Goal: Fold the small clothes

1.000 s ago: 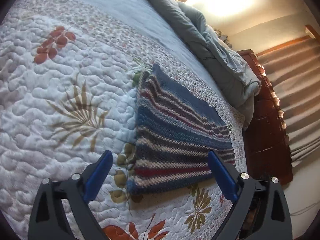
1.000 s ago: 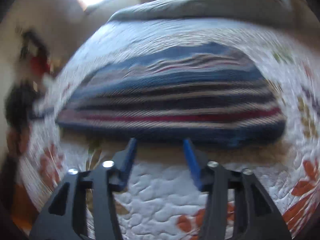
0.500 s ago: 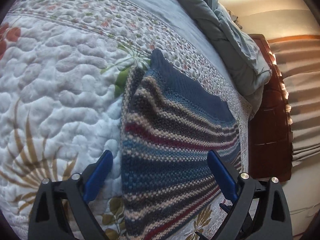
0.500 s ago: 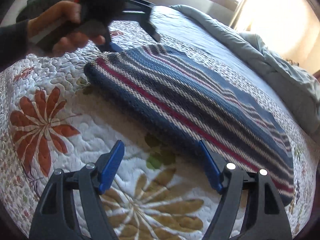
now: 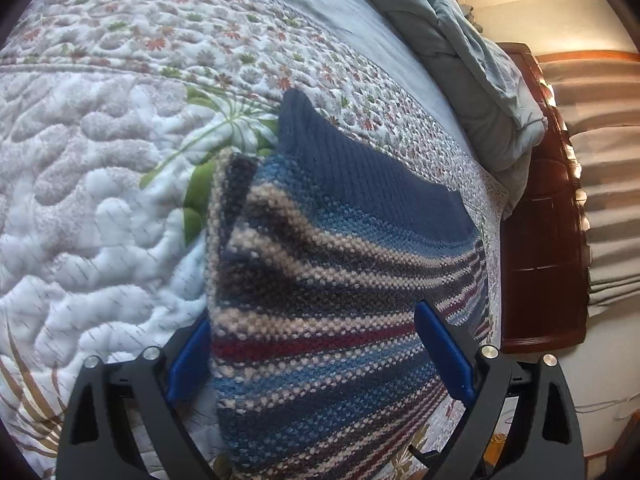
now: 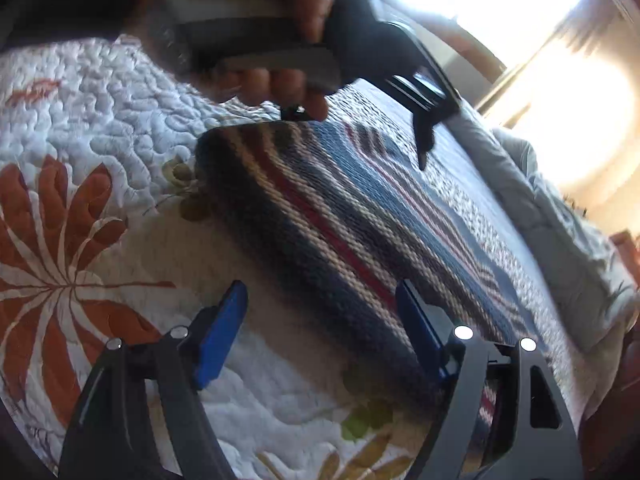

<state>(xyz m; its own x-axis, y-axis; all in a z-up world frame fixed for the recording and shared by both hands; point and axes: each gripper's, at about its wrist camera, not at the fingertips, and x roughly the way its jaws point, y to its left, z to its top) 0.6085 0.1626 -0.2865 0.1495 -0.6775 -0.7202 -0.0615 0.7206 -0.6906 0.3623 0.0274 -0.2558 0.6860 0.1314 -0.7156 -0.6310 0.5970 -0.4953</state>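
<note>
Striped knit garment (image 5: 340, 288) lies folded on the quilt (image 5: 100, 200), long axis toward the grey duvet (image 5: 472, 64).
Left gripper (image 5: 312, 344) gapes wide astride its near end; right gripper (image 6: 320, 320), jaws just widened, straddles its edge without pressing.

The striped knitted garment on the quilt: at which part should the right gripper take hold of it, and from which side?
Probably the thick folded edge nearest the right gripper, approached low from the quilt side. The striped knitted garment lies flat, so only its raised edge offers the open fingers something to pinch.

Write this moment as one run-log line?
stage: reaching for folded striped knit | left gripper: open, straddling its edge | right gripper: open, jaws just widened, at near edge | surface: quilt
</note>
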